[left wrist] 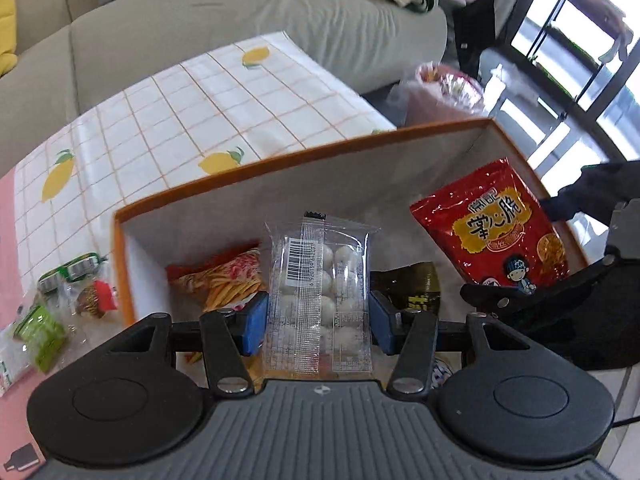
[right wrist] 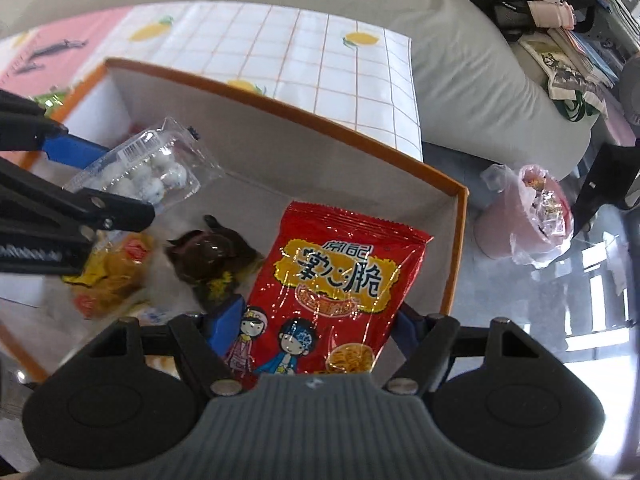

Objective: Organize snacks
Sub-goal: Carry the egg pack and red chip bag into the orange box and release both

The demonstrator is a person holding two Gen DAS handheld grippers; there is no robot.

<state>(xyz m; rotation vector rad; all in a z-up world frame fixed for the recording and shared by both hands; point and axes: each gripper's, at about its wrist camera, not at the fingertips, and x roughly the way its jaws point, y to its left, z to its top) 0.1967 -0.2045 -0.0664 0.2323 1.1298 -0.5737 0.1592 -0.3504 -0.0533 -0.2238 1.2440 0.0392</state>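
Loose snacks (left wrist: pixel 60 304) beside box (left wrist: pixel 256 164), left view only

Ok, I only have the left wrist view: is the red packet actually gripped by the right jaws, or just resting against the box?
Observer: Gripped. The right gripper is shut on the red packet, blue pads pressing both lower edges.
Operator: What lies under it?
Observer: A dark wrapped snack on the floor of the orange box, left of the packet.
Operator: Anything beyond the box on that side?
Observer: A pink bin lined with a plastic bag stands on the floor, apart from the box.
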